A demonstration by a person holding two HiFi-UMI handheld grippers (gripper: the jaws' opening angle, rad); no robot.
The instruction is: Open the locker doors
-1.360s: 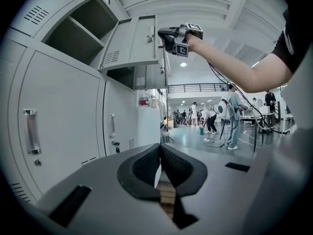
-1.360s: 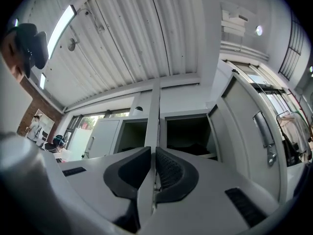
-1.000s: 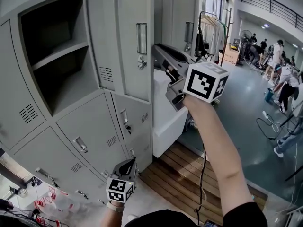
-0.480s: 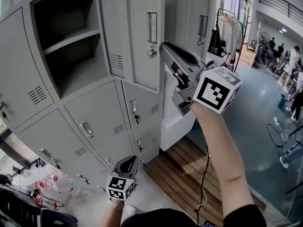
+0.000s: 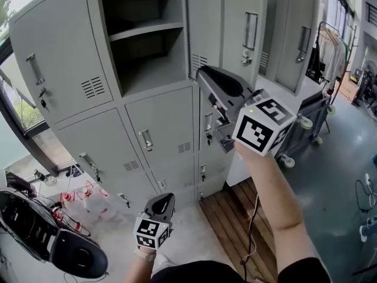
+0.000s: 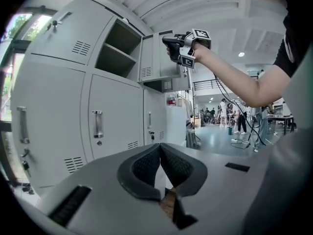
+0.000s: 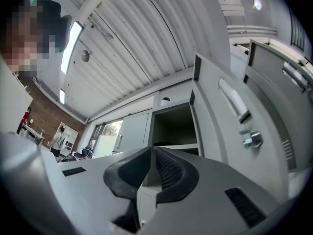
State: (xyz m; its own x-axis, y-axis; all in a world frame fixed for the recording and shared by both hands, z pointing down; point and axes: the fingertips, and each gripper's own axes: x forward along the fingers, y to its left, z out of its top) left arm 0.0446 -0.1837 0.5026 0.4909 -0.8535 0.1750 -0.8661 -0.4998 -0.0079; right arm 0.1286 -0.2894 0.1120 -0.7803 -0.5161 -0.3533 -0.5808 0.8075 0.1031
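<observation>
R gripper [image 5: 203,75] pinched shut, empty, raised just under the open upper locker door [image 5: 227,22]. Closed middle door [image 5: 168,119] sits ahead and below, prob next. L gripper [image 5: 165,200] also closed, empty, held low as spare.

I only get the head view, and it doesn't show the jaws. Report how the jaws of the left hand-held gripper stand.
Observer: The left hand-held gripper has its jaws together, nothing between them.
Operator: Now give me the right one.
Observer: The right hand-held gripper is shut and empty as well.
Operator: Say what it looks at.
Observer: It looks up into the open compartment.
</observation>
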